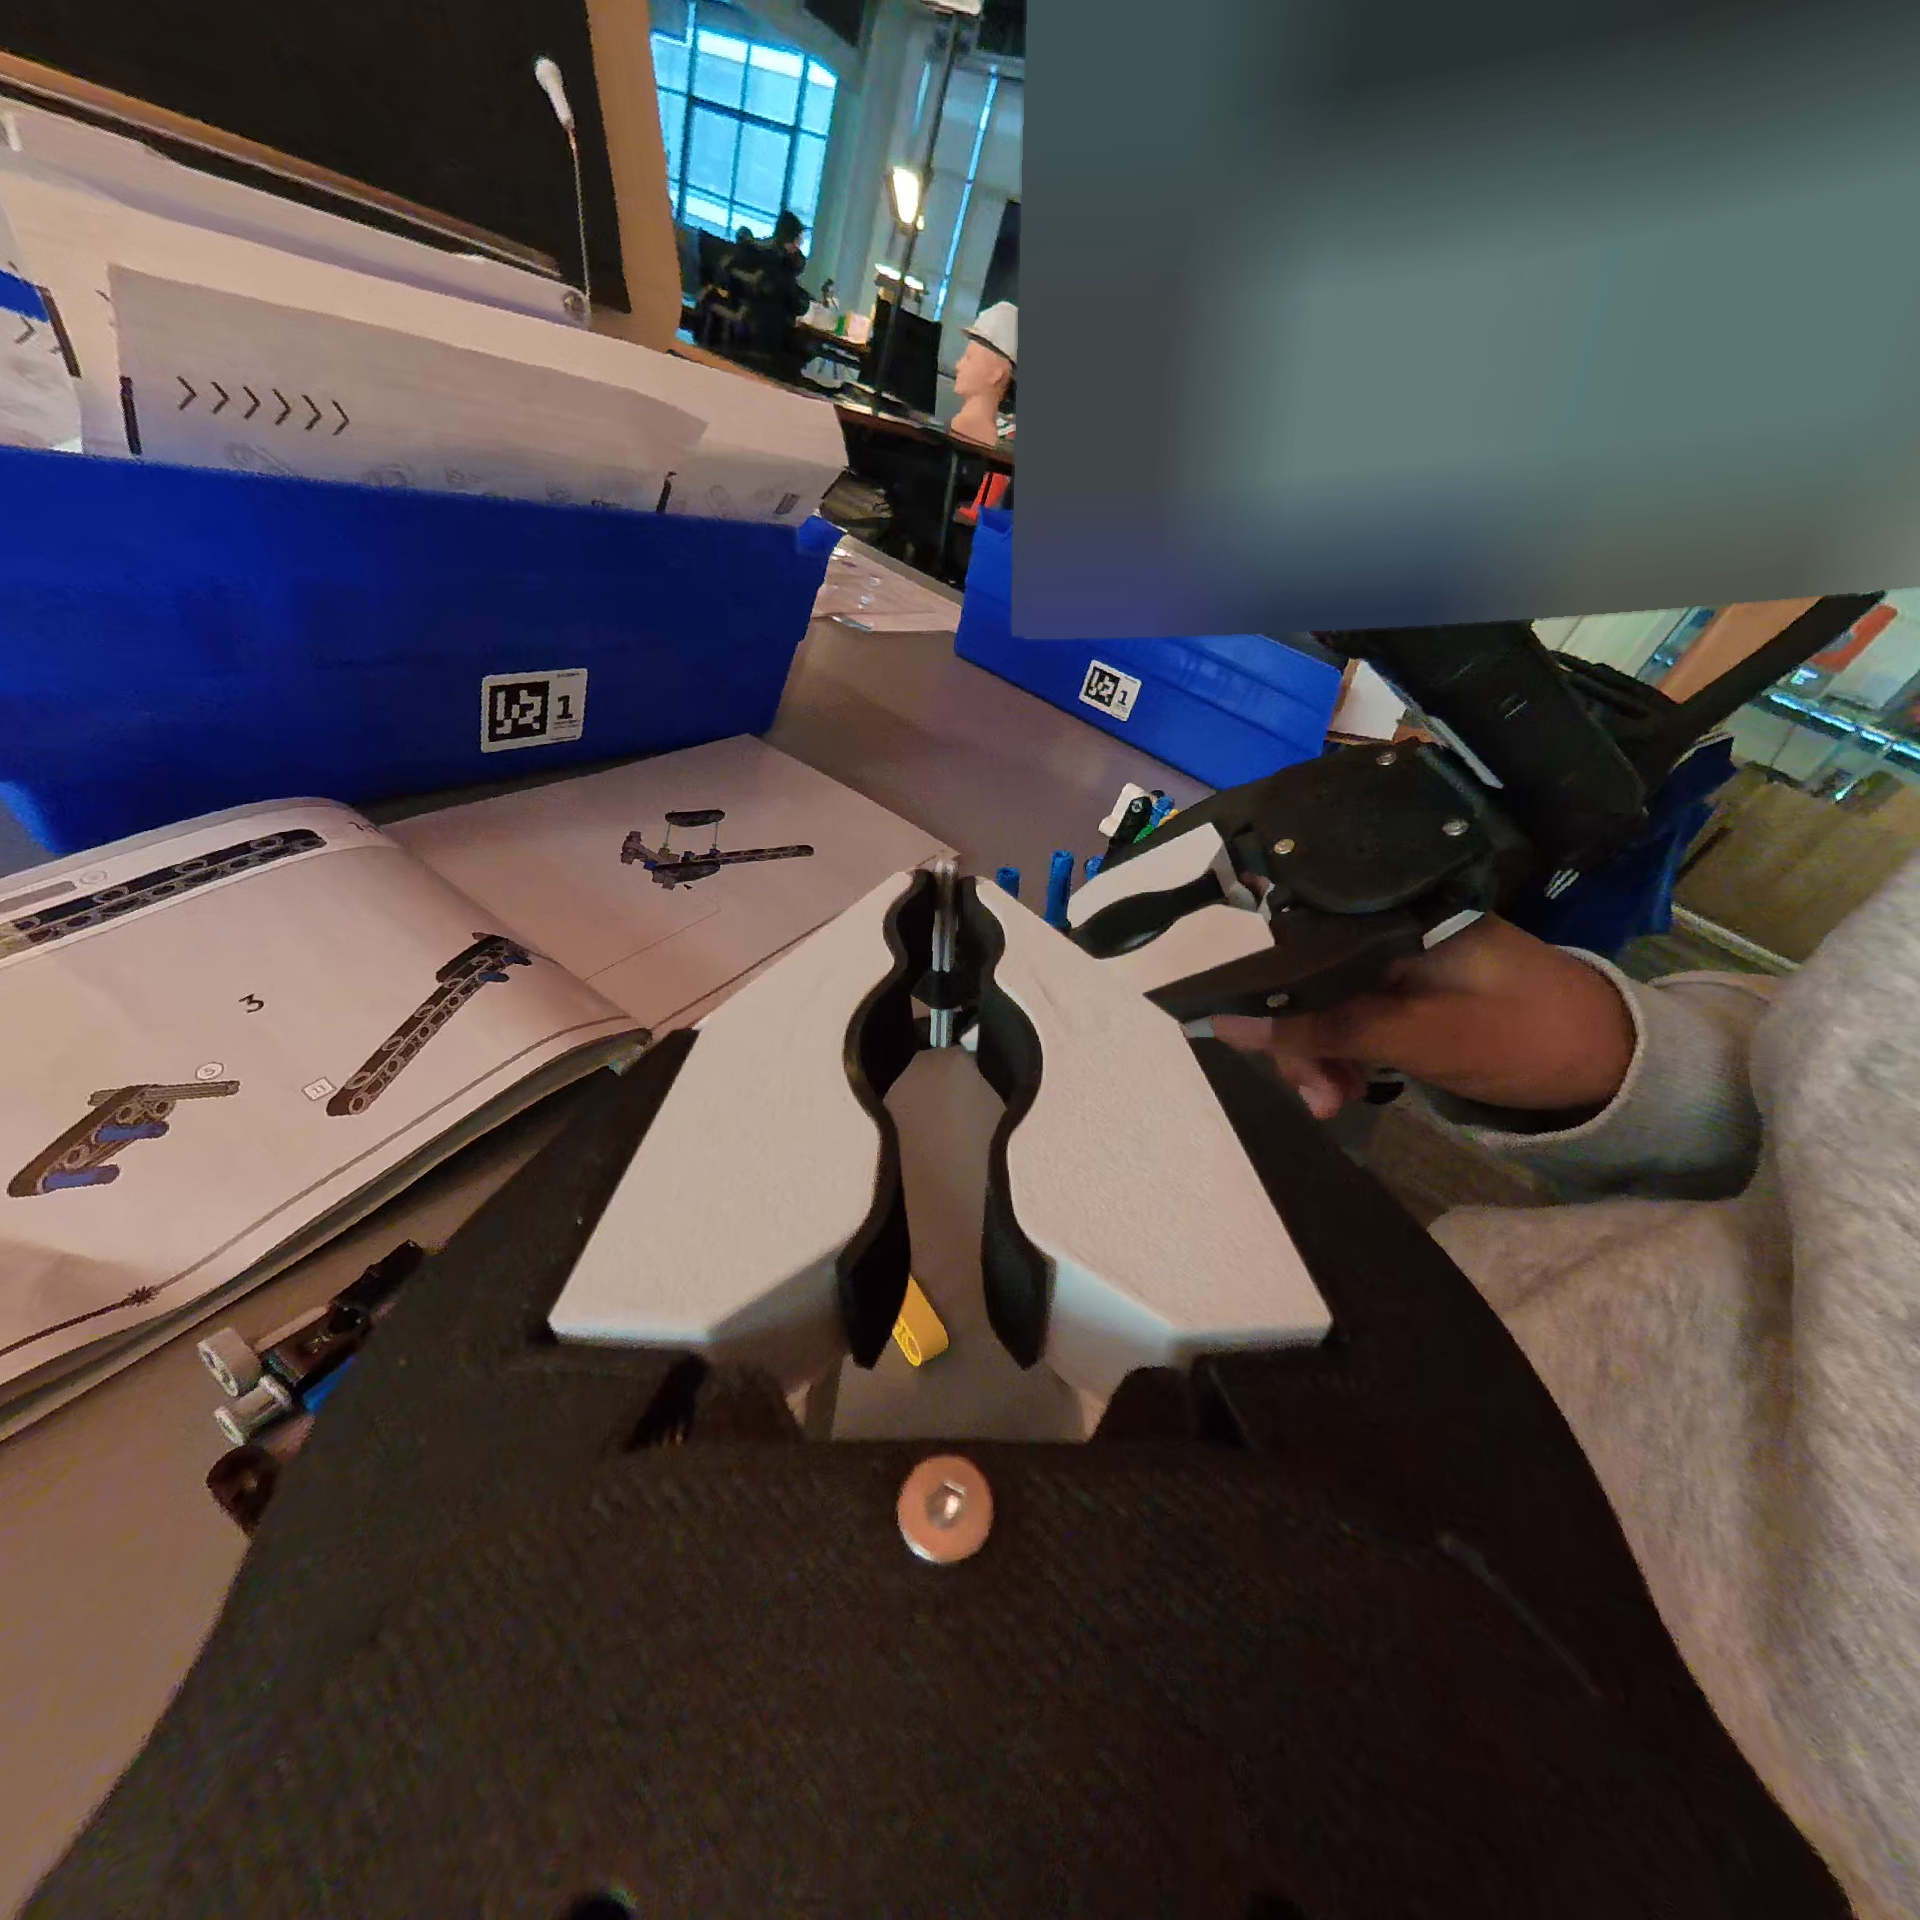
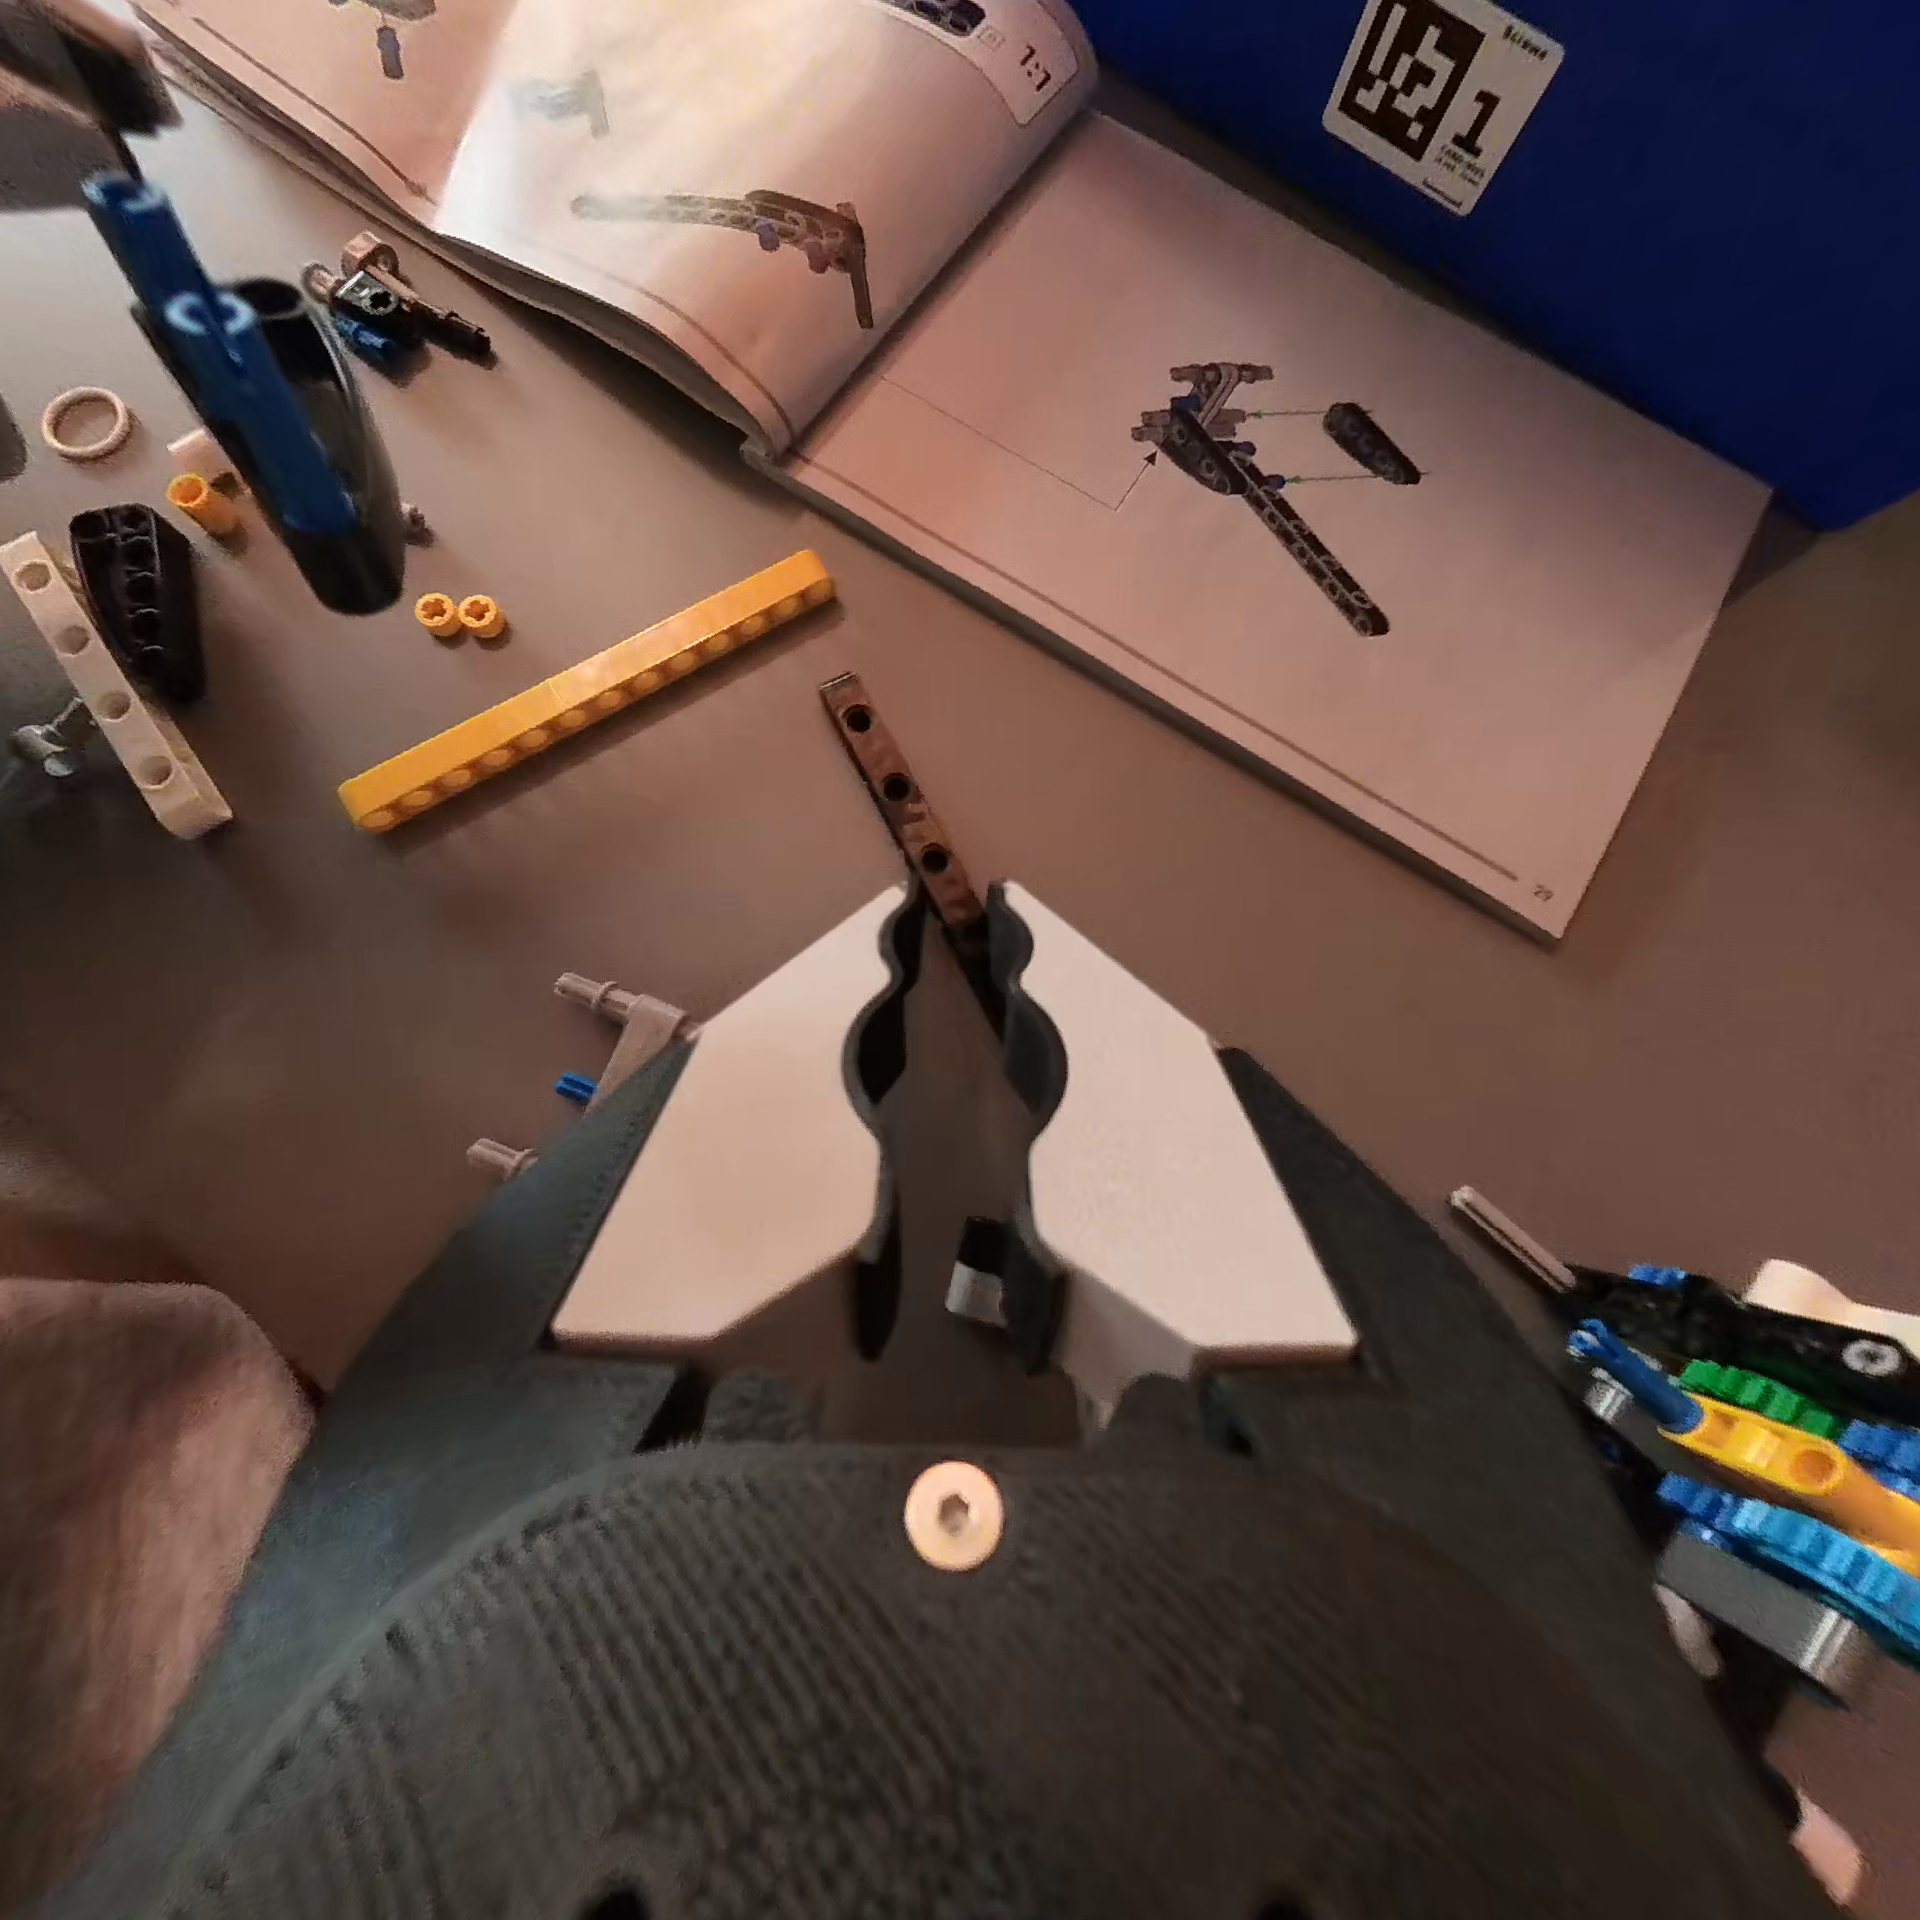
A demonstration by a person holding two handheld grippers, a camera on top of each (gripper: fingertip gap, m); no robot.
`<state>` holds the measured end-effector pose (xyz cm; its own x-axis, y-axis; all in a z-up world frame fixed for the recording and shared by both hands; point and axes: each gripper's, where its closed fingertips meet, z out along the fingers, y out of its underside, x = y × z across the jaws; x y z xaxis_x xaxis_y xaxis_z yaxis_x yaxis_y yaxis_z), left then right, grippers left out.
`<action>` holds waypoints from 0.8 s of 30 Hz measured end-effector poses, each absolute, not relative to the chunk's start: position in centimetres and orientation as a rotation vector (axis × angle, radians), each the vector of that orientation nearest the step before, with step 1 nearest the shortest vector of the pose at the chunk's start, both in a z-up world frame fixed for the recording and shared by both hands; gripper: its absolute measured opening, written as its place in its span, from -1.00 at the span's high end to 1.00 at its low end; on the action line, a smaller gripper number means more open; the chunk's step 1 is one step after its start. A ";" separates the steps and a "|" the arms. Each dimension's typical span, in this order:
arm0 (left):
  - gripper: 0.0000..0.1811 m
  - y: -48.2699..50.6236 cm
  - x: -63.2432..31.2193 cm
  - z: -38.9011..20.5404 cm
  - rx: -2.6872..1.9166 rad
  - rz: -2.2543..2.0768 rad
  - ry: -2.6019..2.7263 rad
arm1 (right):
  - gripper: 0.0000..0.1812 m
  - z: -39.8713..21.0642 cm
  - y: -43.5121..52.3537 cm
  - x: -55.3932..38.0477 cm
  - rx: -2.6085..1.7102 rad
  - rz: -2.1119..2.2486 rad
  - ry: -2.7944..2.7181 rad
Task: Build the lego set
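Note:
In the left wrist view my left gripper (image 1: 943, 899) is shut on a thin grey piece (image 1: 943, 951), seen edge-on and upright between the tips. A small yellow piece (image 1: 920, 1325) shows below, between the fingers. My right gripper (image 2: 951, 906) is shut on a dark brown beam with holes (image 2: 896, 795), which sticks forward low over the table. The right gripper also shows in the left wrist view (image 1: 1101, 920), just right of the left tips, held by a hand (image 1: 1455, 1039). A long yellow beam (image 2: 587, 691) lies on the table ahead and to the left.
An open instruction booklet (image 2: 1299, 675) lies ahead, also in the left wrist view (image 1: 312, 1039). Blue bins (image 1: 364, 644) stand behind it. Loose pieces, a blue and black part (image 2: 249, 384) and a white beam (image 2: 114, 707) lie left. A multicoloured assembly (image 2: 1766, 1455) sits right. My right fingertips sit around 12 cm from my left ones.

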<state>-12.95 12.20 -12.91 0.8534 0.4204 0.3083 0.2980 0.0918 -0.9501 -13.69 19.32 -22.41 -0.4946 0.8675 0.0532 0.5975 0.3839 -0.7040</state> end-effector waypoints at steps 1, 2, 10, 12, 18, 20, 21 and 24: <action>0.99 12.2 -12.9 -13.0 -1.507 0.098 -0.597 | 0.88 -22.4 19.3 -13.6 -1.266 0.886 -2.234; 0.99 12.3 -12.9 -13.0 -1.510 0.098 -0.597 | 0.89 -22.5 19.3 -13.6 -1.266 0.890 -2.235; 0.99 12.5 -12.8 -13.2 -1.528 0.096 -0.593 | 0.92 -22.5 19.6 -13.2 -1.262 0.902 -2.245; 0.99 12.6 -12.7 -13.2 -1.533 0.100 -0.589 | 0.92 -22.4 19.6 -13.1 -1.256 0.905 -2.242; 0.99 12.7 -12.5 -13.2 -1.536 0.094 -0.588 | 0.93 -20.7 19.1 -12.8 -1.221 1.030 -2.200; 0.99 12.6 -12.6 -13.3 -1.535 0.087 -0.599 | 0.92 -19.8 18.7 -12.7 -1.185 1.114 -2.186; 0.99 12.6 -12.6 -13.4 -1.537 0.080 -0.607 | 0.93 -19.4 18.6 -12.6 -1.181 1.148 -2.173; 0.99 12.5 -12.8 -13.5 -1.533 0.064 -0.627 | 0.93 -18.1 18.1 -12.2 -1.155 1.283 -2.146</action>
<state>-12.76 12.49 -13.51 0.8429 0.4187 0.3380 0.3416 0.0690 -0.9373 -12.25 18.10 -18.11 -0.5870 0.8054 -0.0822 0.4533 0.2429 -0.8576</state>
